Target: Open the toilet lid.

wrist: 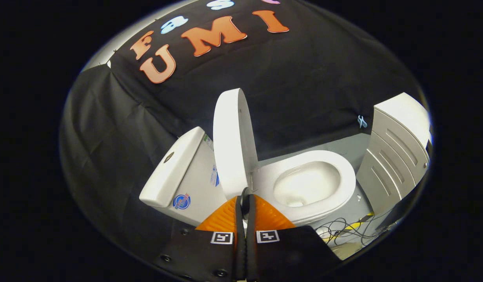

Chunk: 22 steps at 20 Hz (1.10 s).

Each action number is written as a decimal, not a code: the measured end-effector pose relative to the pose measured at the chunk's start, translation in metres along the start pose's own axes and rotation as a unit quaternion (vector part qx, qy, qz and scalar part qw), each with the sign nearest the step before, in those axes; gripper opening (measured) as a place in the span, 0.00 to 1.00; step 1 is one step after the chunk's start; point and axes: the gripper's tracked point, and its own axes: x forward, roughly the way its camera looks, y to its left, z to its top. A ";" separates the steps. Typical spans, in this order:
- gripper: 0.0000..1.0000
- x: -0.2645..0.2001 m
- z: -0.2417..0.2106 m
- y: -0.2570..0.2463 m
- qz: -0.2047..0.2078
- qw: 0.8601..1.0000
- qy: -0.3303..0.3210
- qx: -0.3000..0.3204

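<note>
Going left to right, the cistern (175, 172) comes first, at about ten o'clock from the tool's tips, its flat top tilted in this view and a round sticker low on its side. It sits against the black cloth wall, as a tank would, to back the raised lid.

Next, nearly at twelve o'clock and just ahead of the tool, stands the toilet lid (231, 141). It is up on its hinge, close to upright, its edge turned toward us and its top leaning back toward the cistern. Judged from that, the opening looks as good as done; what remains is to let it rest against the tank.

The tool (245, 197) sits right beneath the lid's lower edge. Its two fingers lie clenched together with barely a slit between them, and I see nothing held in that slit. The tips seem to touch or nearly touch the lid's rim, as though nudging it rather than pinching it, but I cannot tell for certain.

At two o'clock lies the seat (343, 164), down flat, with the bowl (304, 184) bare inside it. Loose cables (343, 229) trail on the floor at about three to four o'clock. Farthest right, a white louvred cabinet (394, 156) stands beside the toilet.
</note>
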 end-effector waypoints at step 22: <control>0.08 0.024 -0.028 0.099 -0.054 0.990 -0.042 -0.124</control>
